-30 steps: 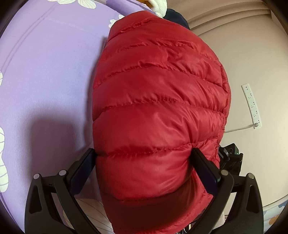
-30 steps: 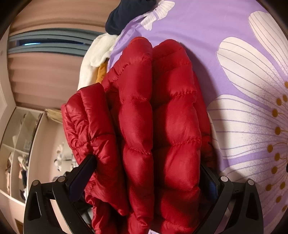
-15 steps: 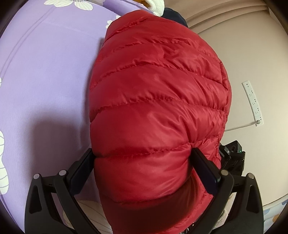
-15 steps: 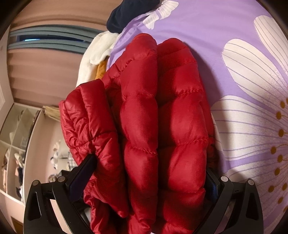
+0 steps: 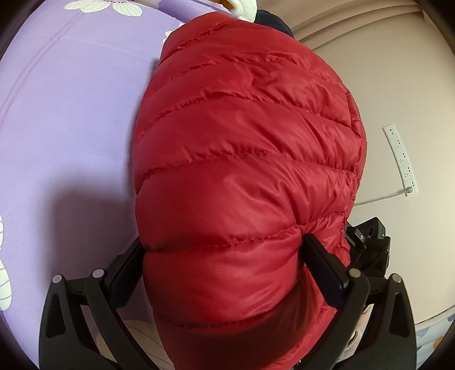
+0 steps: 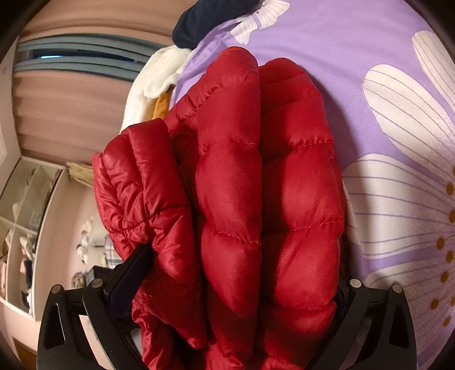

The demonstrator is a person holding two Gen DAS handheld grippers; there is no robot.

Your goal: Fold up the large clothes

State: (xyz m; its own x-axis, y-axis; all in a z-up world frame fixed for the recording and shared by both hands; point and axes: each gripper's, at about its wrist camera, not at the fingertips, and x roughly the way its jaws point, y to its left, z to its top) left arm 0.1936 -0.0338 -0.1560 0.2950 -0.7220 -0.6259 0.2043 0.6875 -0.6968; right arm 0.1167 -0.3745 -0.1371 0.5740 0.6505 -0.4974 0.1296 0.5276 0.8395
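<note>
My left gripper [image 5: 224, 256] is clamped on a thick bundle of the red puffer jacket [image 5: 244, 159], the padding bulging out between both fingers. My right gripper [image 6: 236, 273] is likewise clenched on several stacked layers of the same jacket [image 6: 256, 199], with a loose sleeve [image 6: 142, 193] hanging off the left side over the bed's edge. Risk, as I judge it: the slick, springy fill could squeeze out of the jaws, or the free sleeve could drag the fold open. The jacket is glossy, quilted in fat horizontal tubes, folded into a bulky roll held just above the purple flowered bedsheet [image 6: 384, 85]. Beyond it lie a white fleece garment [image 6: 153, 79] and a dark navy garment [image 6: 204, 25]; a power strip [image 5: 401, 159] is on the far wall.
</note>
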